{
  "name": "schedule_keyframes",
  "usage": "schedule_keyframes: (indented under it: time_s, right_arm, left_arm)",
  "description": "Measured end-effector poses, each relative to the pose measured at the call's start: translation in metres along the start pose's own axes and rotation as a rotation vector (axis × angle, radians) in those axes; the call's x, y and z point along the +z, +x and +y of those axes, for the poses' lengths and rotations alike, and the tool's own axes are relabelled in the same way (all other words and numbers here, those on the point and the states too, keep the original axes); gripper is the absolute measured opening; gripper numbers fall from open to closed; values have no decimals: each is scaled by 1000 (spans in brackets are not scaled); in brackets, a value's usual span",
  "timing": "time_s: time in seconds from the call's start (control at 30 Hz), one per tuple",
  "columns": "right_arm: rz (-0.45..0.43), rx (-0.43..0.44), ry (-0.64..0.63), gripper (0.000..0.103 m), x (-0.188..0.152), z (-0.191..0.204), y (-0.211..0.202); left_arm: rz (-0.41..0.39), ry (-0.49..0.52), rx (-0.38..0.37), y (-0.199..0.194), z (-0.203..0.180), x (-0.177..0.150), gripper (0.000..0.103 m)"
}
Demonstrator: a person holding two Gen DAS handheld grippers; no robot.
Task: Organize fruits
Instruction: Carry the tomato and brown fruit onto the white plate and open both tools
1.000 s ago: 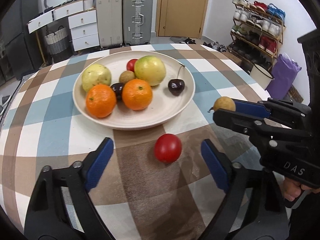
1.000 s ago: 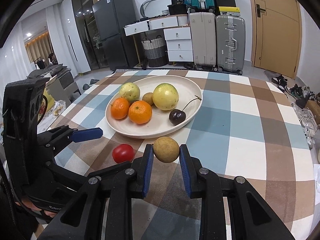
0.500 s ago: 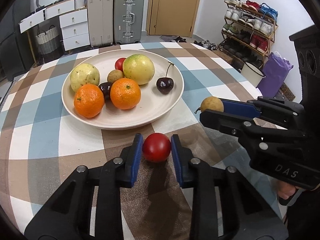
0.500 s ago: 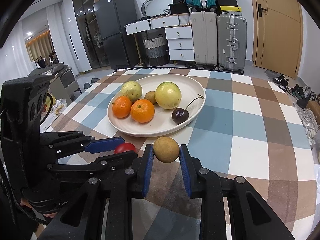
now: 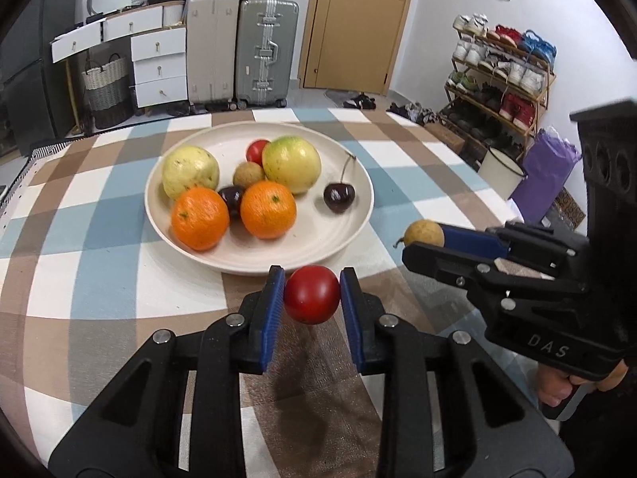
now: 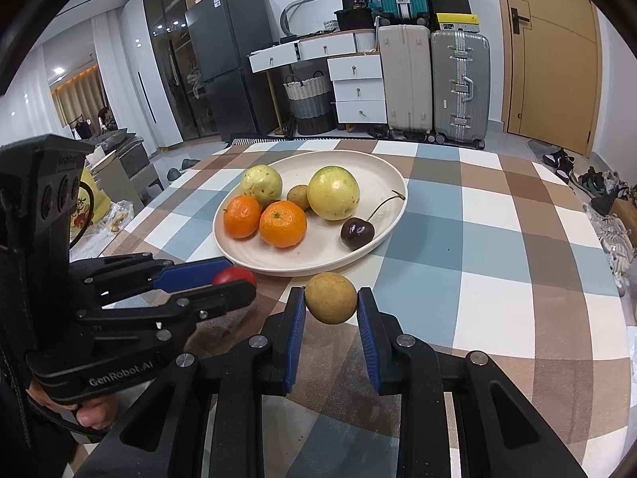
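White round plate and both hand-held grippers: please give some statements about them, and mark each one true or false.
1. The left hand-held gripper is shut on the red round tomato. True.
2. The right hand-held gripper is open. False: it is shut on the small brown round fruit.
3. The white round plate holds two round oranges. True.
4. The dark stemmed cherry lies on the checked tablecloth. False: it lies on the plate.
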State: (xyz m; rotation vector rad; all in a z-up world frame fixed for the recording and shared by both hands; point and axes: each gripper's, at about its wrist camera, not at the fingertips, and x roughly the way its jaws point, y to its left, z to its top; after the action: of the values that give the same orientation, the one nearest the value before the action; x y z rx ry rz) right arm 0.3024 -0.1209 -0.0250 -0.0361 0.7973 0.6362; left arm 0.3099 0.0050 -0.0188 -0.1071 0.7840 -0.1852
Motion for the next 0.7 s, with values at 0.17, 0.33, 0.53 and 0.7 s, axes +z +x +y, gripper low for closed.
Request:
schedule_keyframes:
  time_s: [0.17,0.33,0.53,0.7]
  right_arm:
    - [-10,11,5,27,0,-1,0]
    - [-22,13,10,27,1,-4,-2]
    - [-40,32,39,27,9,-7,-2]
    - [-39,36,46,27,24,-7,3]
  left_arm:
    - [-49,2,26,-12,4,6,26]
    - [-71,7,41,-17,8,16,26]
    - [-91,-2,55,-21,20,31,26]
    - [-108,-9,75,-21,32,46,26]
